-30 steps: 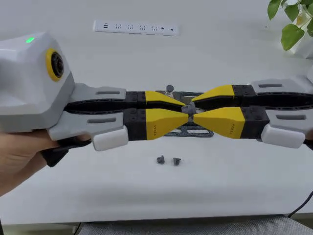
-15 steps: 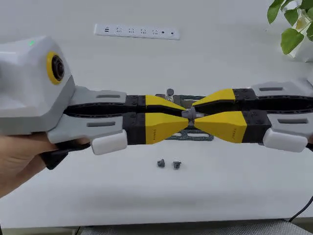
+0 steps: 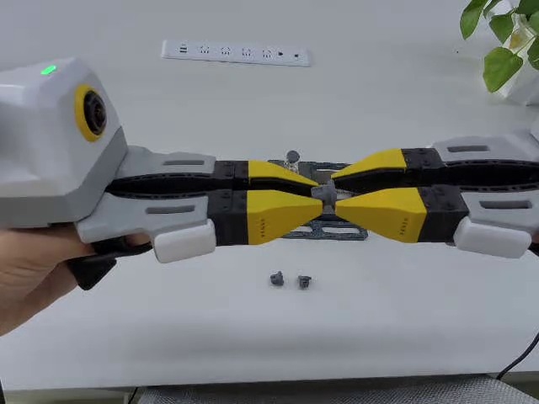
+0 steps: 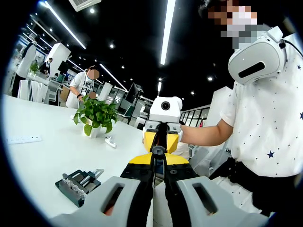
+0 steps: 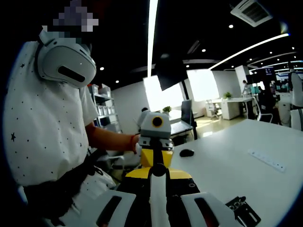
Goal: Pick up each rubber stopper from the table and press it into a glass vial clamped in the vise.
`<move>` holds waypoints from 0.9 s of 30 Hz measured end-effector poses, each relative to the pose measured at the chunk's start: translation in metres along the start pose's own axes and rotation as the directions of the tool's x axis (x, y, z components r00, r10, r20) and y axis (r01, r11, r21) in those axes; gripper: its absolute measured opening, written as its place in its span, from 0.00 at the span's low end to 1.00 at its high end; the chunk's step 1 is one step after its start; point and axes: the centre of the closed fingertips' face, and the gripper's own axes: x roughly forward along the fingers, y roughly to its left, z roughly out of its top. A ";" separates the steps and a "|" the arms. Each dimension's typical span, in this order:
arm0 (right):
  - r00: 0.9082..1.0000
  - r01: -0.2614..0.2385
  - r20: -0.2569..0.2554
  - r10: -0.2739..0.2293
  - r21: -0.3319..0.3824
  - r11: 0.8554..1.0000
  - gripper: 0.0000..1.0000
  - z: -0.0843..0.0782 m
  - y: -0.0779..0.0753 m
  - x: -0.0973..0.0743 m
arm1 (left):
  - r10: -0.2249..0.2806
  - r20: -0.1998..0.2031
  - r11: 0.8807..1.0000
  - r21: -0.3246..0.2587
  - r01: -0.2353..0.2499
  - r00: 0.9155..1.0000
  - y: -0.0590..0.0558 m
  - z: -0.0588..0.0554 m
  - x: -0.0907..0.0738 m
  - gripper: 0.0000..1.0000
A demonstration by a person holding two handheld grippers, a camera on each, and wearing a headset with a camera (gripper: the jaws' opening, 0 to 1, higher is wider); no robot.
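My left gripper (image 3: 318, 195) comes in from the left and my right gripper (image 3: 336, 194) from the right. They meet tip to tip above the vise (image 3: 339, 230). A small grey rubber stopper (image 3: 327, 194) sits pinched where the yellow tips meet, and both pairs of jaws look shut on it. The left gripper view shows that stopper (image 4: 157, 150) at its own tips, with the other gripper straight ahead. Behind the jaws a vial (image 3: 292, 156) with a grey top stands in the vise. Two more stoppers (image 3: 276, 277) (image 3: 304, 280) lie on the white table in front.
A white power strip (image 3: 235, 51) lies at the back of the table. A leafy plant (image 3: 504, 44) stands at the back right. A black cable (image 3: 523, 353) hangs off the front right edge. The vise (image 4: 78, 185) (image 5: 244, 212) lies low in both gripper views.
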 end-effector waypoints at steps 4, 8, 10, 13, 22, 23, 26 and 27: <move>1.000 0.001 -0.003 -0.001 -0.012 1.000 0.07 0.001 0.000 0.000 | -0.001 0.007 1.000 -0.005 0.001 1.000 0.000 0.001 0.000 0.03; 1.000 0.004 -0.005 -0.004 -0.021 1.000 0.06 0.001 0.002 0.003 | 0.002 0.010 1.000 -0.003 -0.002 1.000 0.001 0.001 -0.001 0.03; 1.000 0.007 -0.004 -0.007 -0.020 1.000 0.06 0.002 0.002 0.004 | 0.005 0.012 1.000 0.000 -0.005 1.000 0.001 0.001 -0.001 0.03; 1.000 0.012 -0.008 -0.012 -0.022 1.000 0.06 0.002 0.003 0.006 | 0.008 0.011 1.000 0.001 -0.008 1.000 0.002 0.001 -0.001 0.03; 0.999 0.021 -0.034 -0.022 -0.017 1.000 0.06 -0.003 0.002 0.008 | 0.020 -0.004 1.000 0.013 -0.020 1.000 0.006 -0.005 -0.001 0.04; 0.999 0.023 -0.035 -0.024 -0.017 1.000 0.06 -0.003 0.002 0.008 | 0.022 -0.004 1.000 0.011 -0.022 1.000 0.006 -0.005 -0.001 0.04; 0.999 0.025 -0.040 -0.025 -0.013 1.000 0.06 -0.004 0.002 0.008 | 0.026 -0.008 1.000 0.014 -0.026 1.000 0.007 -0.006 -0.002 0.04; 0.999 0.027 -0.043 -0.027 -0.013 1.000 0.06 -0.004 0.001 0.008 | 0.028 -0.008 0.999 0.014 -0.028 1.000 0.008 -0.006 -0.002 0.04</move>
